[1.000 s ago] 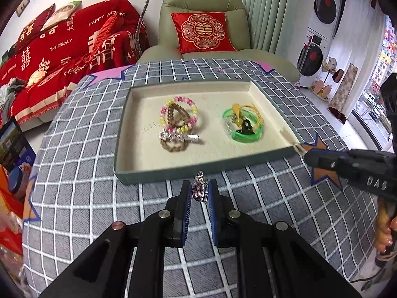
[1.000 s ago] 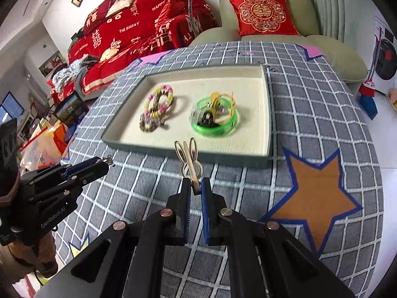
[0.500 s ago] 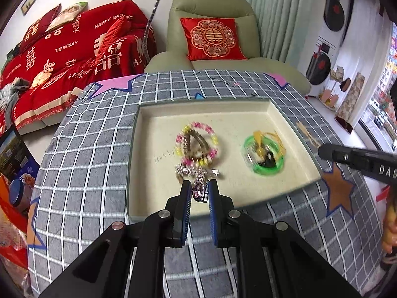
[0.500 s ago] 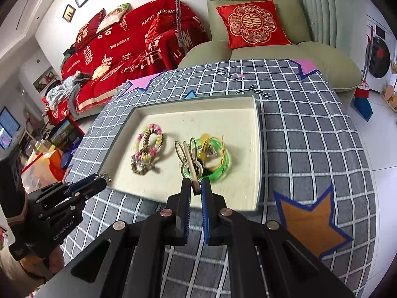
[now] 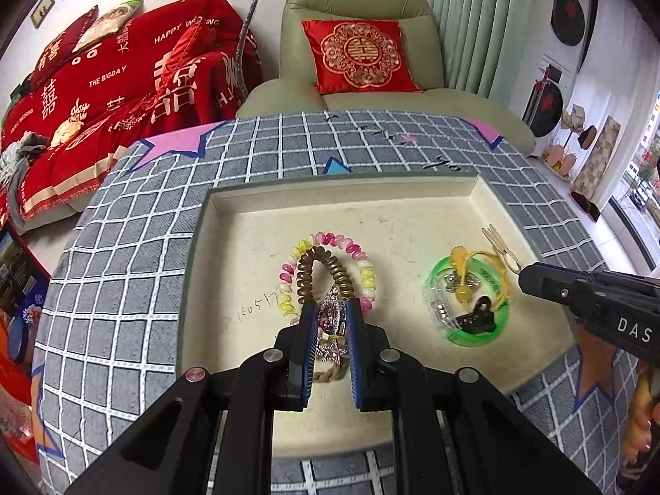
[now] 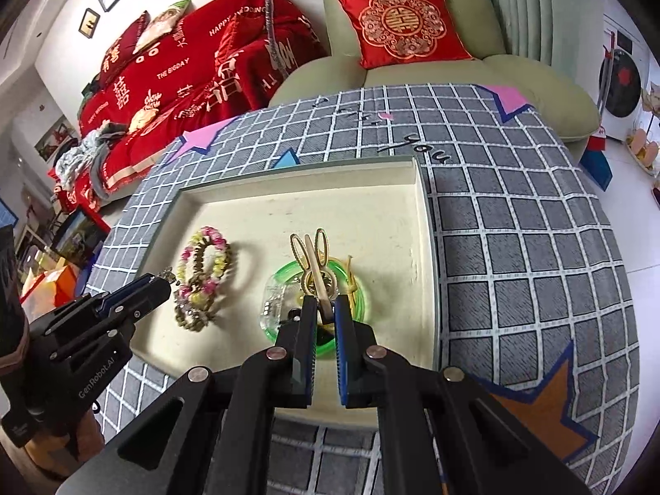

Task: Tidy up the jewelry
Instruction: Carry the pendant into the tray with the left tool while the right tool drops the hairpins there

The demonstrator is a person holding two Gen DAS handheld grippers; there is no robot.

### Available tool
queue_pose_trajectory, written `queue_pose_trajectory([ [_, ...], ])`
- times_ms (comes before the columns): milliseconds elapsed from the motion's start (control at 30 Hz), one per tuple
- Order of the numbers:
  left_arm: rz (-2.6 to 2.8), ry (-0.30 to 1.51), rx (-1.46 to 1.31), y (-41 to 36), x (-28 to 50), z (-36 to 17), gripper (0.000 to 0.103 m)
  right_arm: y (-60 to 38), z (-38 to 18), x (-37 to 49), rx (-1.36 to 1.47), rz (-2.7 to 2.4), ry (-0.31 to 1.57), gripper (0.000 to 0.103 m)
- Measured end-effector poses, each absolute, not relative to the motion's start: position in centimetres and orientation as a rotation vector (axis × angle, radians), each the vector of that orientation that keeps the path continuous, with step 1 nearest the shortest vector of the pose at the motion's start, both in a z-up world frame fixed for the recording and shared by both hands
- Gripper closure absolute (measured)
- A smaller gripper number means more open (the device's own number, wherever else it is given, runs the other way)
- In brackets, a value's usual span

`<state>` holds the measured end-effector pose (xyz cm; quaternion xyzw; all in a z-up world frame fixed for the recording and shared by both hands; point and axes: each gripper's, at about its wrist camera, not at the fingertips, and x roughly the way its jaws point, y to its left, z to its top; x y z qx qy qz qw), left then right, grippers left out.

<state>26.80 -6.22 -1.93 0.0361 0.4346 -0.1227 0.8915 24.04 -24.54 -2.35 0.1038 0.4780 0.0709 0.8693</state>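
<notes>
While half-hidden, a brooch (image 5: 332, 317) sits clamped in left tool (image 5: 330, 321).

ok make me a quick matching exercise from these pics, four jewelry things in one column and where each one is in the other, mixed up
Things:
1. gold hair clip
2. silver rhinestone clip
3. green bangle
4. pink and yellow spiral band

Places:
A. lying in the tray, right part
B. held in the right gripper
C. lying in the tray, left part
D. held in the left gripper

Pairs: 1-B, 2-D, 3-A, 4-C
</notes>
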Motion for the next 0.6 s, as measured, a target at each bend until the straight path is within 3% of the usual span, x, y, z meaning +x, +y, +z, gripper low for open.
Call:
queue_pose_trajectory([
  [600,-0.244,0.916,0.171,-7.4,26.8,-3.8,0.078,-24.0,-4.8,24.9,0.211,0.122,1.036,0.094],
])
